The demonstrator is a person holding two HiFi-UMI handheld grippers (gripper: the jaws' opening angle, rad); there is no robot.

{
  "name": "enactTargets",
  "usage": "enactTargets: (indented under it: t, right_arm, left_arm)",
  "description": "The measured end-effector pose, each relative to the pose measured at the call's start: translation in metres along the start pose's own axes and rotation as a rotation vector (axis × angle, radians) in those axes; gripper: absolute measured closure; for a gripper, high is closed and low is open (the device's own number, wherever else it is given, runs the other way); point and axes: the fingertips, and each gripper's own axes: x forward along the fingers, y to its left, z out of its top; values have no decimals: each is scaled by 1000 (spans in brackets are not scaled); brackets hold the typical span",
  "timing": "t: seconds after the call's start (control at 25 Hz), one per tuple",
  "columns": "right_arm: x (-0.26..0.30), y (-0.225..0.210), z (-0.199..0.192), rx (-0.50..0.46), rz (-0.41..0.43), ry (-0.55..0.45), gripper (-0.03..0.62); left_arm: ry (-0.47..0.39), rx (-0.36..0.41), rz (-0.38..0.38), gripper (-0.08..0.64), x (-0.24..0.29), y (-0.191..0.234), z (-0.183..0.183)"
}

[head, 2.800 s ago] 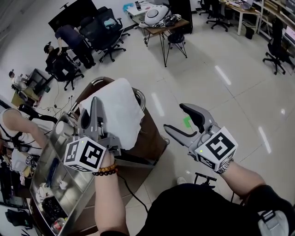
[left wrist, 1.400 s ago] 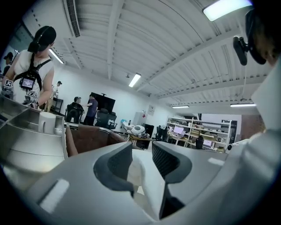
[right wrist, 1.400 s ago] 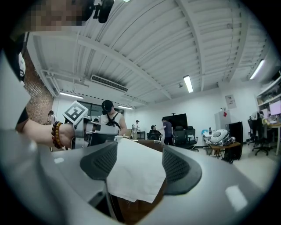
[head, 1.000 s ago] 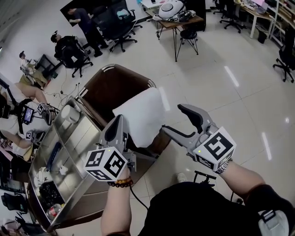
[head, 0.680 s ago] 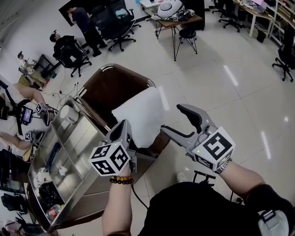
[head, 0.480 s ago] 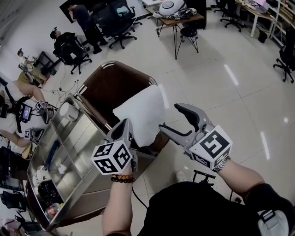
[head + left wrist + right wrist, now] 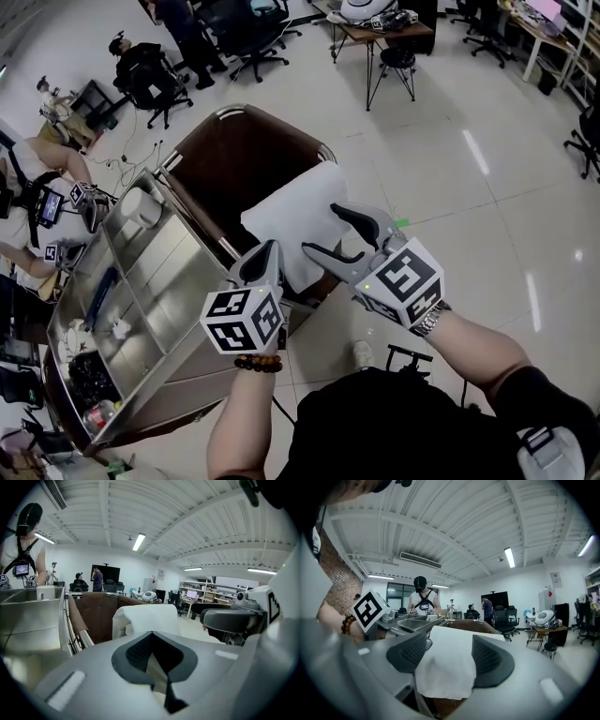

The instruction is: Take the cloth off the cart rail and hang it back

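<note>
A white cloth [image 7: 286,208] hangs over the rail [image 7: 323,150] of a brown bag at the end of a steel cart [image 7: 164,281]. My right gripper [image 7: 323,231] reaches over the cloth's near edge. Its jaws are closing with the cloth [image 7: 445,665] between them, and the pads [image 7: 490,656] do not visibly press on it. My left gripper [image 7: 268,251] sits just left of the cloth's lower edge, shut, with nothing visibly held. In the left gripper view the cloth [image 7: 150,617] hangs just beyond the shut left gripper [image 7: 151,633].
The brown bag [image 7: 230,169] gapes open behind the cloth. The cart's steel compartments hold a white cup [image 7: 147,210] and small items. People and office chairs [image 7: 155,66] are at the far left, and a table [image 7: 380,28] stands at the back. The floor is glossy tile.
My right gripper has moved left onto the cloth, which now lies between its jaws. The left gripper has drifted slightly right. The cloth still hangs on the rail.
</note>
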Motion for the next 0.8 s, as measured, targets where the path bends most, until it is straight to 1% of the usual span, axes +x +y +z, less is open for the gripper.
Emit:
enactTargets:
  t: [0.16, 0.4, 0.6, 0.72, 0.8]
  right_arm:
    - [14, 2, -12, 15, 6, 4, 312]
    - [12, 7, -9, 18, 1, -19, 339]
    - [3, 18, 6, 1, -16, -50, 365]
    - [-13, 36, 20, 20, -41, -49, 378]
    - [-24, 49, 30, -28, -57, -79, 388]
  left_arm:
    - [-20, 15, -8, 557, 1, 7, -1]
    - [-105, 87, -25, 557, -16, -5, 15]
    - [-180, 140, -42, 557, -37, -17, 31]
    - [-230, 160, -66, 557, -59, -30, 40]
    - [-265, 167, -90, 557, -78, -40, 45]
